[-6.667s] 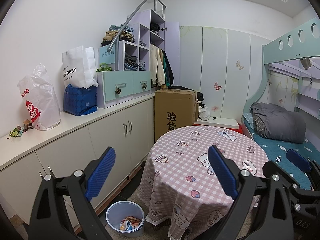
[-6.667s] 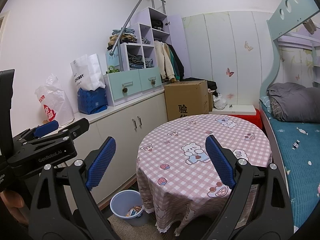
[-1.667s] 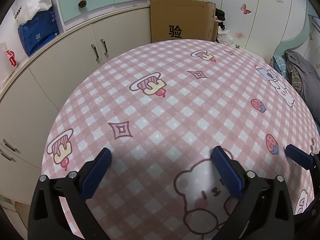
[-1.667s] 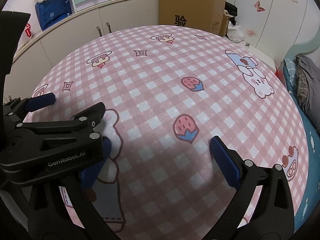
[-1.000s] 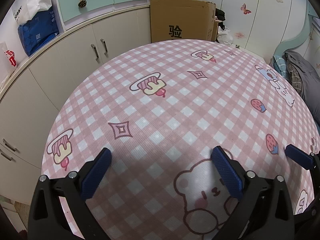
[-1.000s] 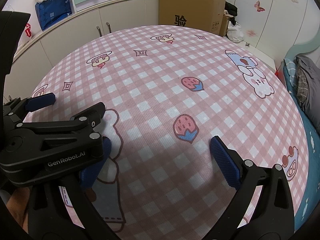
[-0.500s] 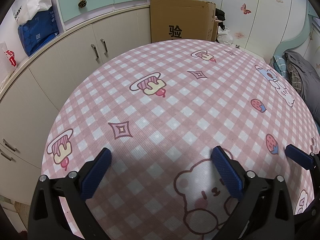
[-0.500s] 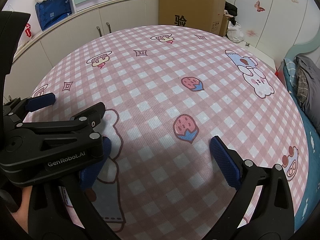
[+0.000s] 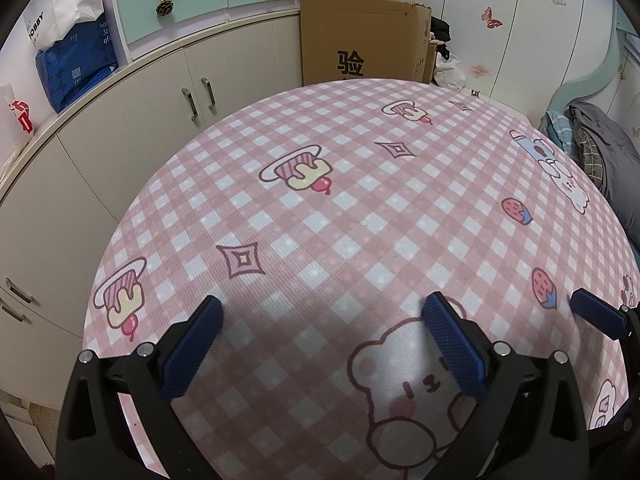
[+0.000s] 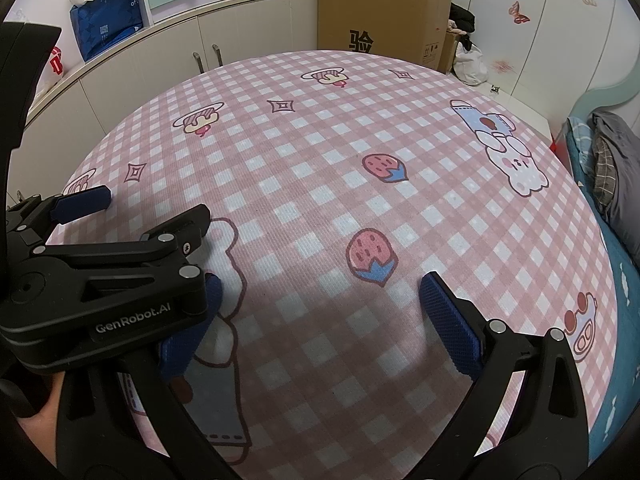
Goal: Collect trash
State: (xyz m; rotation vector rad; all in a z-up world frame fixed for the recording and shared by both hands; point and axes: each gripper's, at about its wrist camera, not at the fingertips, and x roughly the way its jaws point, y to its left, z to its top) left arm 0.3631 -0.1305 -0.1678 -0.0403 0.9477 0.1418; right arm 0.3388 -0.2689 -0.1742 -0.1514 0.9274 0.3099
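Observation:
Both grippers hover low over a round table with a pink checked cartoon cloth (image 9: 360, 216), also in the right wrist view (image 10: 320, 160). My left gripper (image 9: 320, 336) is open and empty near the table's near-left part; it also shows in the right wrist view (image 10: 132, 216). My right gripper (image 10: 320, 312) is open and empty just to its right; one blue fingertip (image 9: 596, 314) shows in the left wrist view. No loose trash shows on the cloth. The waste bin is out of view.
Beige cabinets (image 9: 132, 120) run along the left wall, with a blue bag (image 9: 76, 72) and white bags on the counter. A cardboard box (image 9: 360, 40) stands behind the table. A bed with grey bedding (image 10: 616, 176) lies at the right.
Since 6.7 s ago both grippers have come down from a raised view of the room to just above the table. Nothing has moved in the last 1.7 s.

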